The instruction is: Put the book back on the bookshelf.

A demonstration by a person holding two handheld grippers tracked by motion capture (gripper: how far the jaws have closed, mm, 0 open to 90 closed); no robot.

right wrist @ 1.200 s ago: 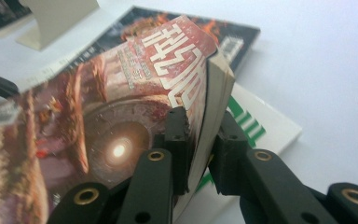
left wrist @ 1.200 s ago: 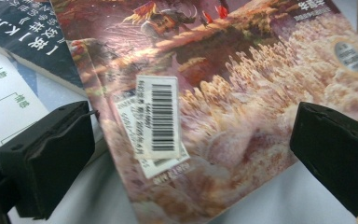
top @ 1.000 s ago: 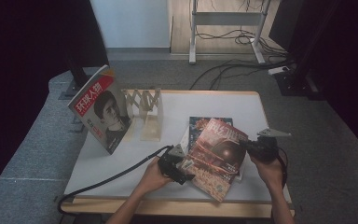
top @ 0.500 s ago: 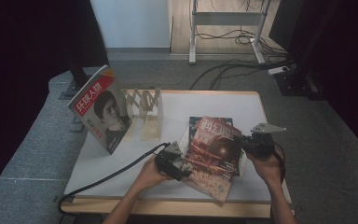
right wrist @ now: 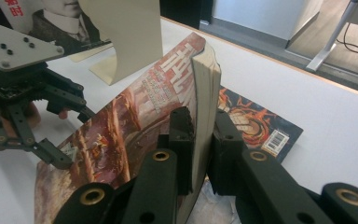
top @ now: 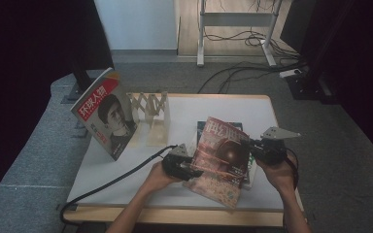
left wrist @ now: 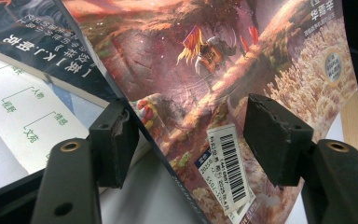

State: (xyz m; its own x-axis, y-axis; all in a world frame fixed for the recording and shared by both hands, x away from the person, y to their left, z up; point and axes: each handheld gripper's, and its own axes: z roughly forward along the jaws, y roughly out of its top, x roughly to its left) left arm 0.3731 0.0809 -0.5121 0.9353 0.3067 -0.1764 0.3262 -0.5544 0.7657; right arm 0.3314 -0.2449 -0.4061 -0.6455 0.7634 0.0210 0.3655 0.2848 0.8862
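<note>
A thick magazine with a red-brown illustrated cover (top: 223, 156) is held tilted above the table. My right gripper (top: 258, 148) is shut on its right edge; in the right gripper view both pads pinch the block of pages (right wrist: 204, 88) at my right gripper (right wrist: 203, 126). My left gripper (top: 190, 170) sits at the magazine's lower left edge. Its jaws have just been closing and stand open, with the cover's barcode corner (left wrist: 228, 163) between the pads of my left gripper (left wrist: 191, 126). The left pad (left wrist: 116, 140) is at the spine side, the right pad (left wrist: 272, 137) over the cover.
A dark book (top: 217, 127) lies flat under the magazine. A wooden lattice rack (top: 149, 104) with cream dividers stands at the back left. Against it leans a portrait magazine (top: 107, 116). The table's front edge (top: 175, 214) is near. The left gripper's cable (top: 111, 182) trails off to the left.
The right hand has lifted the magazine's right edge, so it stands steeper. The left gripper's jaws have narrowed around the lower left edge and the hand has barely shifted.
</note>
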